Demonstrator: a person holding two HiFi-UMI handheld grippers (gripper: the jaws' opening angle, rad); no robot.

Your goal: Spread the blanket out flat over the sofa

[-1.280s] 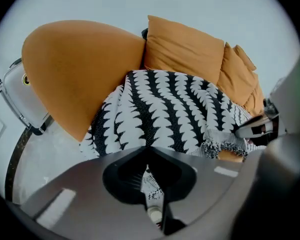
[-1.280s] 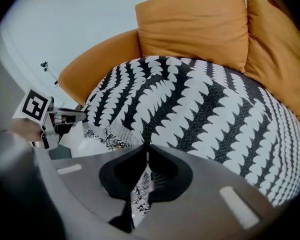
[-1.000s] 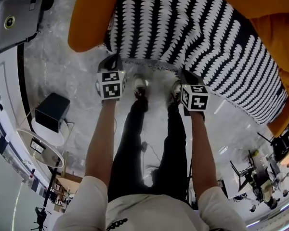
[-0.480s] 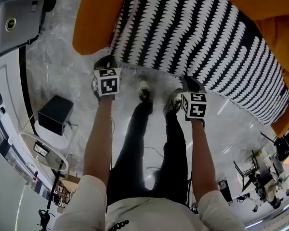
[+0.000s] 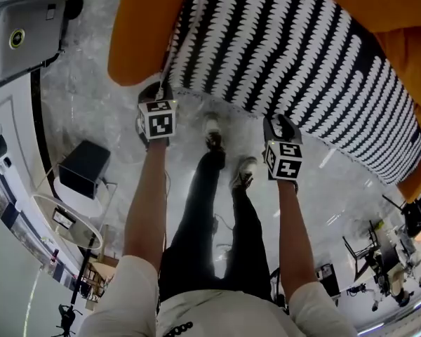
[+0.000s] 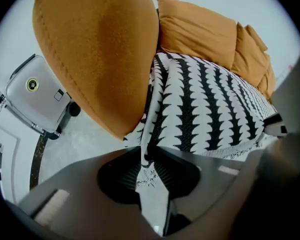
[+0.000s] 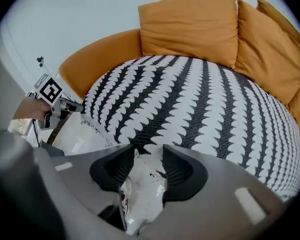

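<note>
As left gripper (image 6: 149,168) and right gripper (image 7: 146,170) fingers open around its hem, the blanket (image 7: 190,99) lies flat over the sofa (image 7: 190,29)

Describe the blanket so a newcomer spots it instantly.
Find the big orange sofa. Draped over its rounded seat is the blanket, front edge hanging toward the floor. Black-and-white jagged stripes set it apart from the plain orange cushions.

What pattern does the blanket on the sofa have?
Black and white jagged stripes. The blanket shows best in the right gripper view.
</note>
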